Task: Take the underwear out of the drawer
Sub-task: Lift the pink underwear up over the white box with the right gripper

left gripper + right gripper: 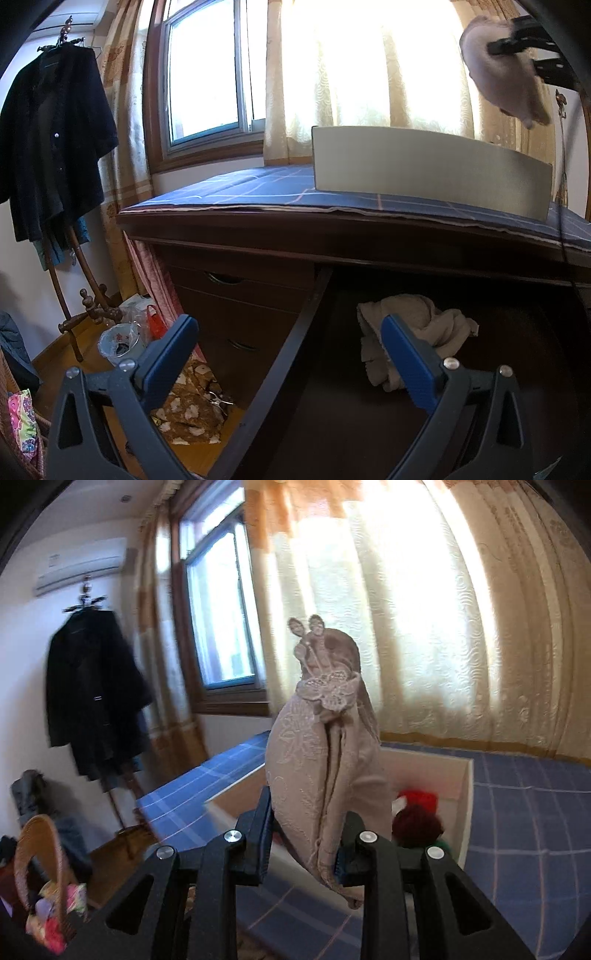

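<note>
box (424, 170) on desk (258, 229), above open drawer (406, 406).

A home bedroom: curtained window (207, 74), coat rack (70, 221), dresser (258, 288)

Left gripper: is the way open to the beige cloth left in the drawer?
Probably yes. The left gripper hangs open just above the open drawer, the beige cloth lies uncovered ahead of its fingers, nothing between.

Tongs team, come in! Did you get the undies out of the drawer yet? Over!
Right tongs shut on beige underwear, up above white box. Left tongs open over drawer. More beige cloth inside. Nothing blocking.
</note>
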A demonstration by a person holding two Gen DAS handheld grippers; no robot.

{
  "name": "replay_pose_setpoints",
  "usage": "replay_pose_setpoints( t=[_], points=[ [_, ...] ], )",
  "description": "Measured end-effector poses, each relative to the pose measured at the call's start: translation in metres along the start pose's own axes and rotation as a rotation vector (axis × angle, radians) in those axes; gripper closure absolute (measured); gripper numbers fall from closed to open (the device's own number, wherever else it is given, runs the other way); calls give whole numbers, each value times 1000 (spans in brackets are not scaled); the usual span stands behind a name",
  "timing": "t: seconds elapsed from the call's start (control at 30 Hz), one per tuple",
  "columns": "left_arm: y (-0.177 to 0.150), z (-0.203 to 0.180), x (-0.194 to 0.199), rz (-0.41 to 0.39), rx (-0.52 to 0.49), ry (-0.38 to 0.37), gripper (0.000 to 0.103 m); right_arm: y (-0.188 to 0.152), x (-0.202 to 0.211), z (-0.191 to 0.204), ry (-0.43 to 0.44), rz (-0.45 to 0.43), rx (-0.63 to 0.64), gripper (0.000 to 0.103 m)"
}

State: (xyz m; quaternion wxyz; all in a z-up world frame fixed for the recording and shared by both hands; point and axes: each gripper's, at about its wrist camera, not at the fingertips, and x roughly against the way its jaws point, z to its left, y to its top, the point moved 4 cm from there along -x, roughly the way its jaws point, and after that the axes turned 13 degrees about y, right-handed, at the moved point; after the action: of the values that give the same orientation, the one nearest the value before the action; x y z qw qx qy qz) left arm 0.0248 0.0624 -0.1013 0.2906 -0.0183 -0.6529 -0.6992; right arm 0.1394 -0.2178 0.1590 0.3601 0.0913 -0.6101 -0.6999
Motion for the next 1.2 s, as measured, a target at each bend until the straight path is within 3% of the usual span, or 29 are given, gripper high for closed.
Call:
replay_pose_setpoints(
  t=[0.33,0.6,0.87,1.2],
  points=[
    [0,0,2,-21,-4,-12,2,38,-85,-85,-252,115,-49,75],
    [0,0,4,-22,-9,-21,2,29,-154,-139,-415,281,-63,75],
    [1,-1,3,-20,-12,-21,2,19,-188,-163,-447,410,-106,75],
    [0,-1,3,-20,-10,-22,2,11,-205,-171,-421,469,-103,75]
  ],
)
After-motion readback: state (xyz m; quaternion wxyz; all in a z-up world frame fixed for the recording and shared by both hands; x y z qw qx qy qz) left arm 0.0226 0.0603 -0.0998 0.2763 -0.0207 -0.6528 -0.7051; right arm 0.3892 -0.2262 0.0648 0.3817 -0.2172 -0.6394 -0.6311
